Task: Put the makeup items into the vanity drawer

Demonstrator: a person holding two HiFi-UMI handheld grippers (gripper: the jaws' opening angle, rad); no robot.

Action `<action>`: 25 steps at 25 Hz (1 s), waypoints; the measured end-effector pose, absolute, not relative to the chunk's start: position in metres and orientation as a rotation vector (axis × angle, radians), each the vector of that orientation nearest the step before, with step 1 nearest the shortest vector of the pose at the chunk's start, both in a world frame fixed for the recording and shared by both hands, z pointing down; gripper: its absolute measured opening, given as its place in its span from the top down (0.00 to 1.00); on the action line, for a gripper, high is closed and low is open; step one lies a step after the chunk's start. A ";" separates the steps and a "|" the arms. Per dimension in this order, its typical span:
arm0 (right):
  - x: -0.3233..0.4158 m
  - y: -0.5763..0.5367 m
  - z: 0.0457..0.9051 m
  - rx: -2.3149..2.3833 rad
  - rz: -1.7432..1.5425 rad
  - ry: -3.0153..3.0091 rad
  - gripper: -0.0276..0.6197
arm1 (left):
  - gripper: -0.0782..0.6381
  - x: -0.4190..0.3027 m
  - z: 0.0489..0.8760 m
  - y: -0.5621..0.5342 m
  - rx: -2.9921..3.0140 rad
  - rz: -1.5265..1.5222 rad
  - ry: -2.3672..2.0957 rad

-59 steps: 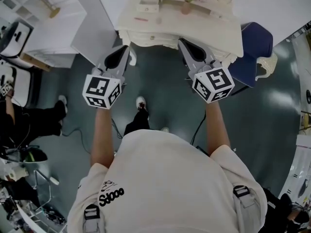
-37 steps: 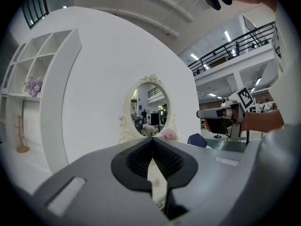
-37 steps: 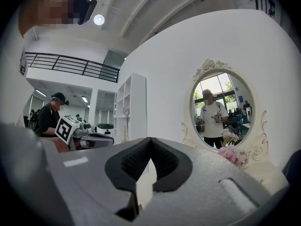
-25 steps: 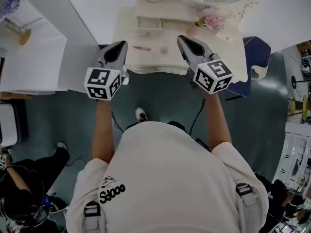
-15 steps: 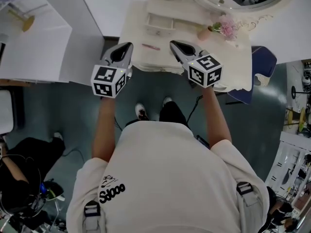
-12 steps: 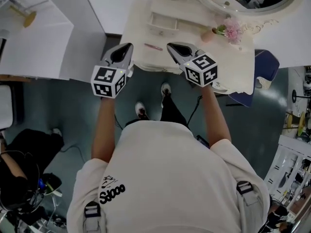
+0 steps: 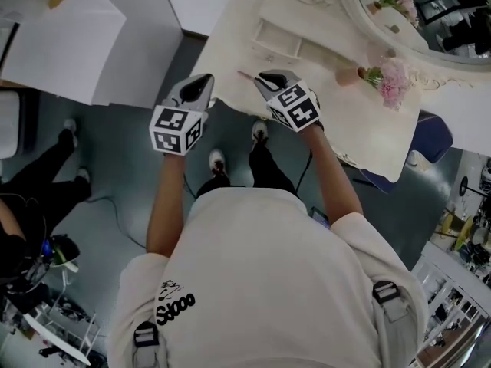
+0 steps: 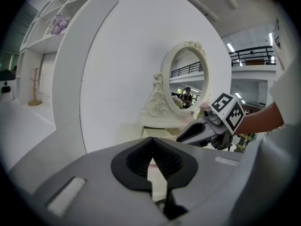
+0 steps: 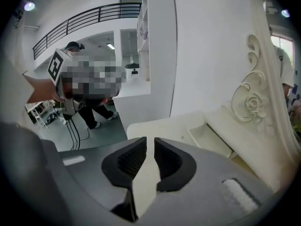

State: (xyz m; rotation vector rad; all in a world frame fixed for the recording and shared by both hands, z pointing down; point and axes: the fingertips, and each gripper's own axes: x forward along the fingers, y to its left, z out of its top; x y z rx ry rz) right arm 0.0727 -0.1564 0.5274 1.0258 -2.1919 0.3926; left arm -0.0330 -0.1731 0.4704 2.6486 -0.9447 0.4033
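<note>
The left hand-held gripper (image 8: 151,144) is closed. Its tips touch and nothing is in it. In the head view it sits by the near left corner of the surface (image 7: 230,41).

The right hand-held gripper (image 9: 150,145) is opening. There is a small gap between its jaws. Only the pale surface shows through the gap, so it holds nothing. In the head view its tip is over the near edge of the surface.

A thin pink stick (image 7: 245,74) lies on the surface, just beside the right gripper's tip. It is too small to tell what kind of makeup it is. Its right end goes out of sight at the gripper.

The drawer (image 7: 278,43) is pulled open. It sits further back on the surface, behind the stick. Only part of its inside can be seen.

The mirror (image 7: 383,23) is cut off at the top of the head view. Pink flowers (image 7: 395,79) stand on the right side of the surface. The person's body hides much of the floor.
</note>
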 end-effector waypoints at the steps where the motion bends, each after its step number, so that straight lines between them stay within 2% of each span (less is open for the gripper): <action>1: 0.071 -0.160 0.537 0.987 0.405 -2.189 0.87 | 0.87 -0.033 0.476 -0.175 2.628 0.417 -0.963; 15: 0.071 -0.186 0.653 0.725 0.446 -2.020 0.81 | 0.87 -0.042 0.531 -0.188 2.408 0.578 -1.128; 25: 0.074 -0.191 0.660 0.734 0.518 -1.997 0.83 | 0.87 -0.051 0.538 -0.188 2.358 0.584 -1.181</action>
